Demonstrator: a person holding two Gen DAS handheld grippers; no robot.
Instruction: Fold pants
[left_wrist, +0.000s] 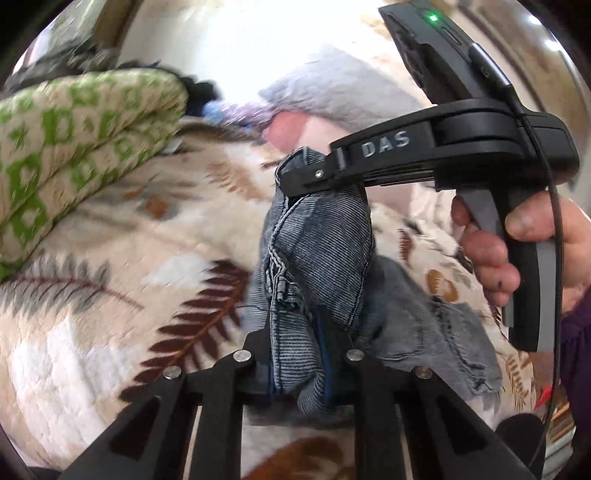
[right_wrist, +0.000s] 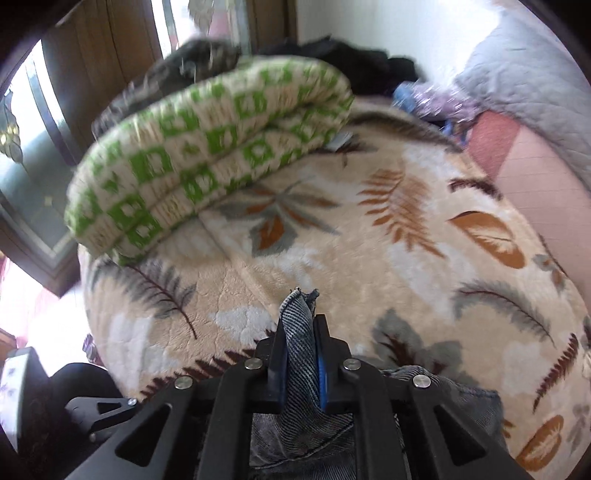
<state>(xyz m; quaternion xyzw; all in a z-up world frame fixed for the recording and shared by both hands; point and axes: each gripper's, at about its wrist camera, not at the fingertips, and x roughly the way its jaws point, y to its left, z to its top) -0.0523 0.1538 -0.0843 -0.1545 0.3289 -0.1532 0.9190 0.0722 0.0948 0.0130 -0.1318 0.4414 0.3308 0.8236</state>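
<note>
Grey-blue ribbed denim pants (left_wrist: 317, 236): faded wash, fine diagonal ribbing, paler stitched seams, frayed lighter hem. Left black plastic gripper (left_wrist: 301, 354): matt black arms, silver rivets, blue pad edges. Right black plastic gripper (right_wrist: 301, 362): same black, silver rivets, bright blue pad strip; in the left view its body carries pale grey lettering, a green lit lamp and a grey trigger. Cream plush blanket (right_wrist: 369, 258): cream ground with white patches, printed leaves and feathers in orange-brown, grey and dark maroon. Folded cream quilt (right_wrist: 207, 155): cream with bright green squared motifs. Grey quilted cover (right_wrist: 524, 74): plain pale grey. Pink sheet (right_wrist: 535, 184): plain salmon pink.
</note>
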